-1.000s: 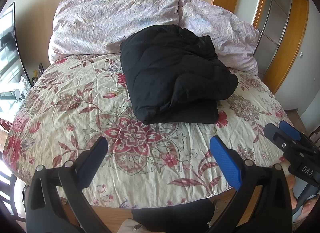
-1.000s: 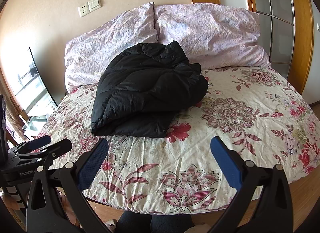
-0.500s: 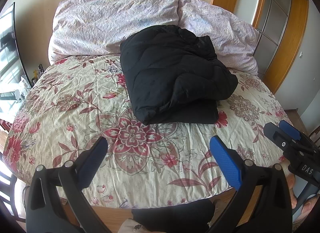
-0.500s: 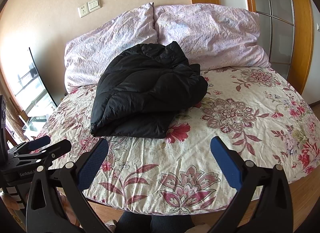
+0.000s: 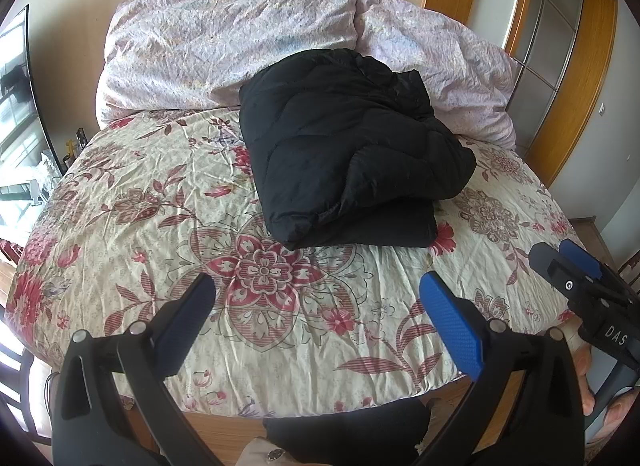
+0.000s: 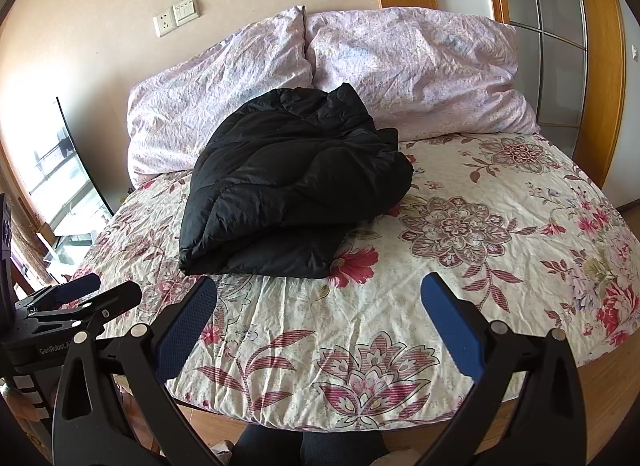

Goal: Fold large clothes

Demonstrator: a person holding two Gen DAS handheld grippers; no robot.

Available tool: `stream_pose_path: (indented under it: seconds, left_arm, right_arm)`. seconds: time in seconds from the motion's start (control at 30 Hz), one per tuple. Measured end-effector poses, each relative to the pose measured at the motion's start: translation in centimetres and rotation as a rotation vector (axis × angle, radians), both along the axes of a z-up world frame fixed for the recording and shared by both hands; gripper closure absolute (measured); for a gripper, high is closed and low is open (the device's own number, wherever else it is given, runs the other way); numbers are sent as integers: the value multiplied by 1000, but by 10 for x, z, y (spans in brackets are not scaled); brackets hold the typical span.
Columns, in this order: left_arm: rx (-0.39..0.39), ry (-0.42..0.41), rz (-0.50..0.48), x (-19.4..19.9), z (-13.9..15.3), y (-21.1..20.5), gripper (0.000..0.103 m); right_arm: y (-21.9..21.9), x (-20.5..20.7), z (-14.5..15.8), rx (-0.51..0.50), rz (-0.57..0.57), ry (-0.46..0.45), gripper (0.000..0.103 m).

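A black puffer jacket [image 5: 344,145] lies folded in a thick bundle on the floral bedspread [image 5: 160,225], its far end against the pillows; the right wrist view has the jacket [image 6: 292,185] left of centre. My left gripper [image 5: 316,306] hangs open over the near edge of the bed, well short of the jacket, nothing between its fingers. My right gripper [image 6: 318,306] is likewise open and empty, near the bed's foot. Each gripper shows in the other's view: the right gripper [image 5: 576,278] at the right edge, the left gripper [image 6: 92,298] at the left edge.
Two pale pink pillows [image 6: 400,73] lean on the wall at the head of the bed. A wooden door frame with glass panels [image 6: 568,45] stands to the right. A window [image 5: 16,125] is on the left. The person's dark legs [image 6: 312,446] are at the foot of the bed.
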State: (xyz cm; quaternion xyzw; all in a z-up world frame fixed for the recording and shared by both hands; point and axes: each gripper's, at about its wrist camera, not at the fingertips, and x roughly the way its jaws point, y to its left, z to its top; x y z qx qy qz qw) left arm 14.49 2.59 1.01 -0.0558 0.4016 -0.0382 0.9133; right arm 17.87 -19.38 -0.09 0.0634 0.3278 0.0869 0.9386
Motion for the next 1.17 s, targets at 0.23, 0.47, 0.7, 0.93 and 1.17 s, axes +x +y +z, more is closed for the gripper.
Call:
stream_pose_path:
  seconds: [0.23,0.47,0.7,0.93,1.17]
  left_arm:
    - [-3,1,-2,0,-1,0,2]
    - [-7,4,-6,2,-2,-1,2]
    - [-12,-1,-12,2,-3,-1,2]
    - [-4,-7,-19,1,-2,-2,2]
    - [-4,-5,-27,2,-3,-3,2]
  right_arm:
    - [-1,0,0,1,-4,1,1]
    - [-2,1,-1,4,-5,5,1]
    - [-2,2,-1,3,-12,2,1]
    - [-2,2,-2,3,-19,5,1]
    - [-2,3,-3,3,-19,7,1]
